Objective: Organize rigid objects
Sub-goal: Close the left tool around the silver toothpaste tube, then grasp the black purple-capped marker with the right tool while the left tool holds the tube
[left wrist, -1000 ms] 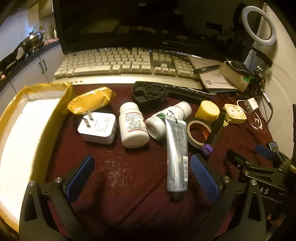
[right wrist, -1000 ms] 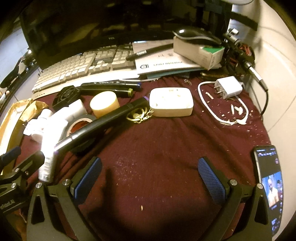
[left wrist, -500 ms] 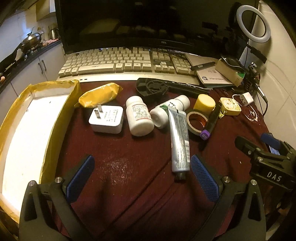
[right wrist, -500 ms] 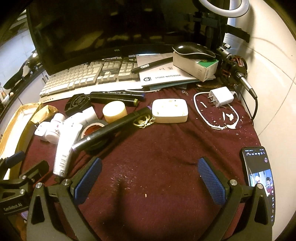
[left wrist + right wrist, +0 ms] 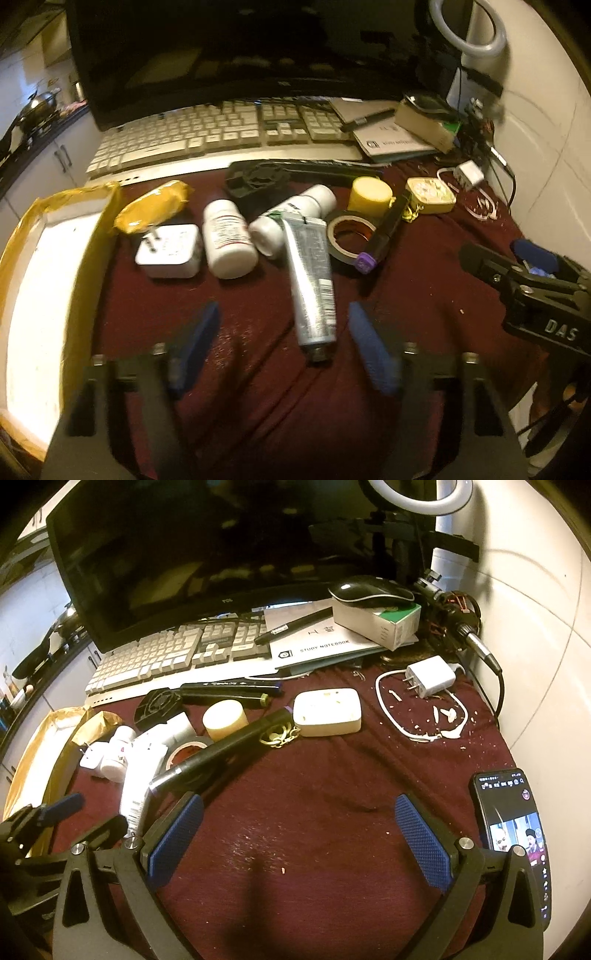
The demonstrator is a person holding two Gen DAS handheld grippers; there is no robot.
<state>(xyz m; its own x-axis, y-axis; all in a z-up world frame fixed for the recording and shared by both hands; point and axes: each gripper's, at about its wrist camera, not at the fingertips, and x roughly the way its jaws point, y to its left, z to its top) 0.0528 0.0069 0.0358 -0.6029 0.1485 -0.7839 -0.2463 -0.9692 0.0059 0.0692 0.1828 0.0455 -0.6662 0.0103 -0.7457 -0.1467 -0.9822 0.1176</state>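
On the maroon cloth lie a white plug adapter (image 5: 168, 251), a white pill bottle (image 5: 229, 240), a second white bottle (image 5: 291, 218), a silver tube (image 5: 312, 284), a black tape roll (image 5: 347, 236), a yellow cylinder (image 5: 371, 192), a black pen-like stick with a purple end (image 5: 384, 236) and a cream case (image 5: 327, 710). A white box with yellow taped edges (image 5: 40, 295) stands at the left. My left gripper (image 5: 284, 343) is open and empty, just short of the tube's cap. My right gripper (image 5: 297, 834) is open and empty over bare cloth.
A keyboard (image 5: 221, 129) and dark monitor (image 5: 240, 55) stand behind the objects. A notebook (image 5: 317, 642), mouse on a small box (image 5: 373, 590), white charger with cable (image 5: 430, 675) and a lit phone (image 5: 513, 830) lie at the right. A black fan (image 5: 258, 177) lies near the keyboard.
Both grippers have pulled back and risen, so more of the desk shows. The left view is blurred by motion and its fingers have come somewhat closer together. No object has moved.
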